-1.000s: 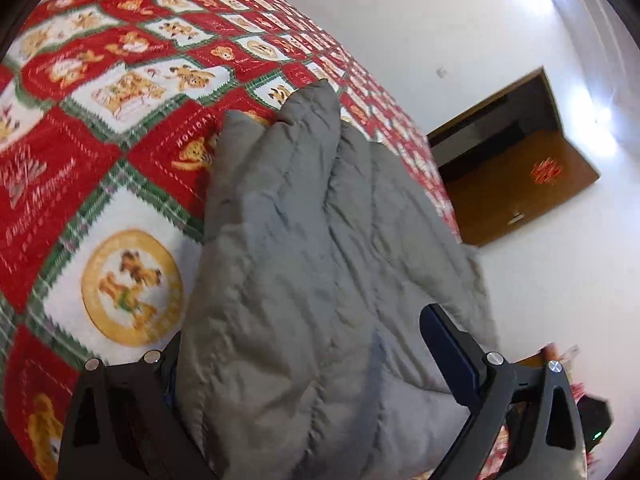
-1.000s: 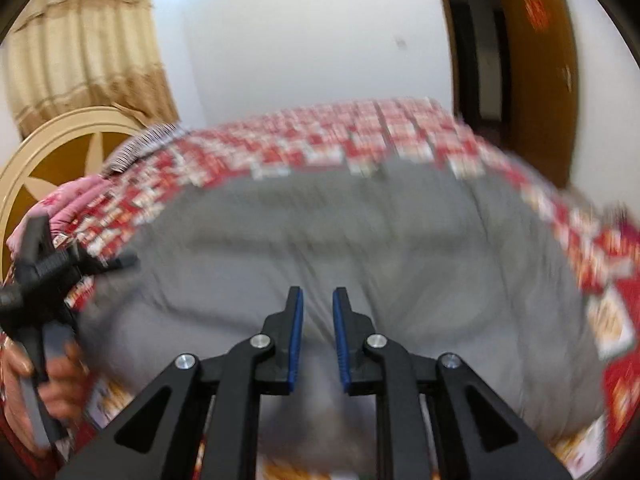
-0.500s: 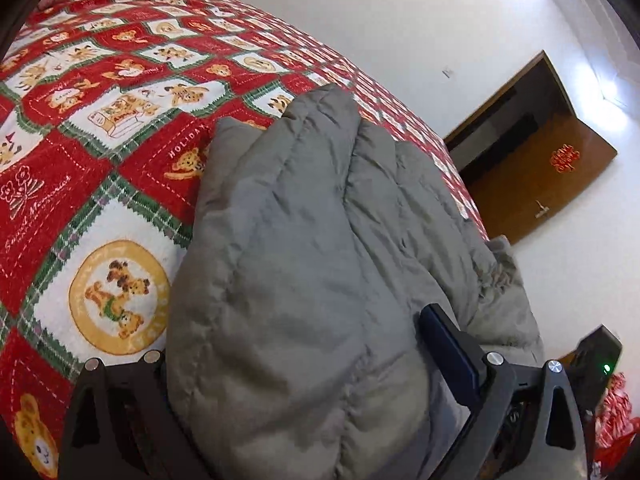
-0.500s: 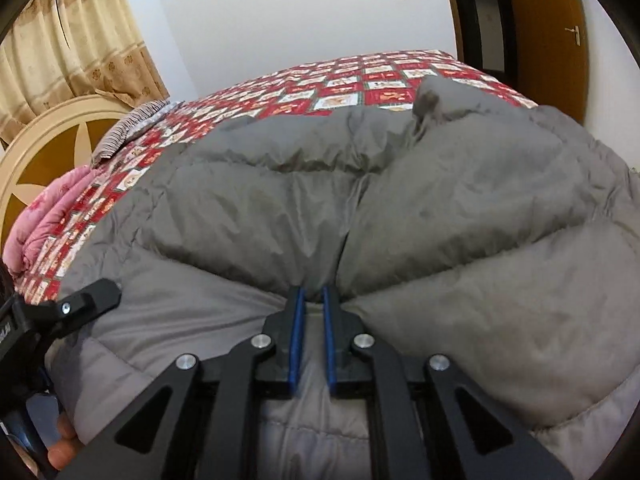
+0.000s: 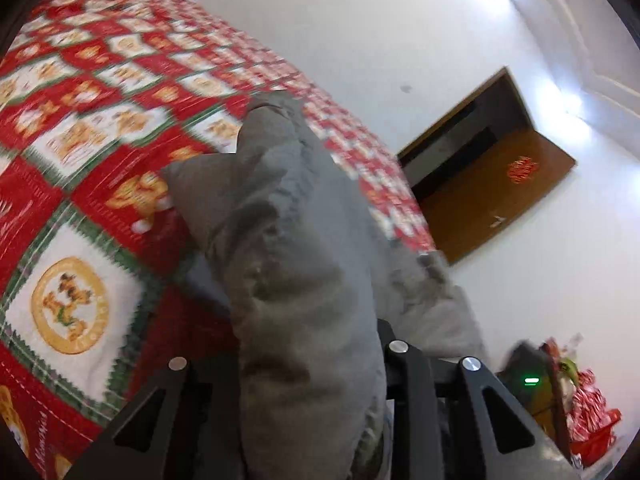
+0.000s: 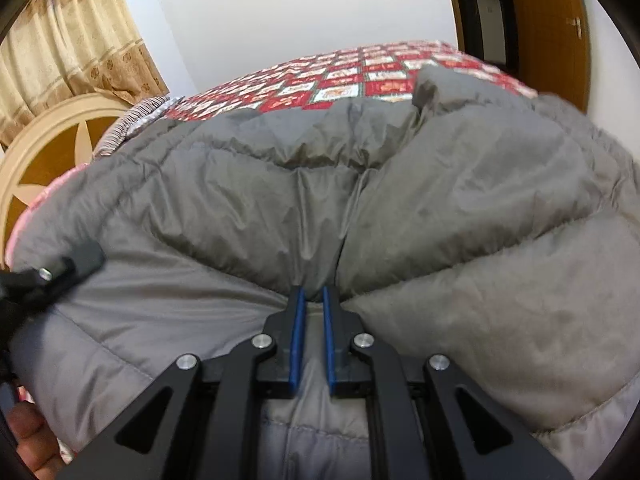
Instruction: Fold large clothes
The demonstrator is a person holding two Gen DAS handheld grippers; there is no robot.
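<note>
Folding the grey down jacket (image 6: pixel 400 200) calls for an even lift from both sides, and that is judged to be the step in hand. The jacket is spread on the bed, over the red Christmas quilt (image 5: pixel 100 128), with its near edge gathered towards the cameras. The right hand-held gripper (image 6: pixel 314 300) is pressed almost together, a thin pleat of the quilted shell being pinched between its blue pads (image 6: pixel 298 320). The left hand-held gripper (image 5: pixel 308 360) is seen with a thick puffy roll of the same jacket bunched between its fingers; its jaws are spread no wider than that roll, so the padding appears to be clamped, though the pads themselves are hidden by fabric. In the right wrist view the left hand-held gripper is also seen at the jacket's left edge.

For a clean fold, both holds are best raised together and carried towards the far hem, so that the near edge is laid flat over the rest. The slippery shell may be lost from the thin right pinch if it is pulled sharply. Trapped air is best pressed out once the fold is laid.
</note>
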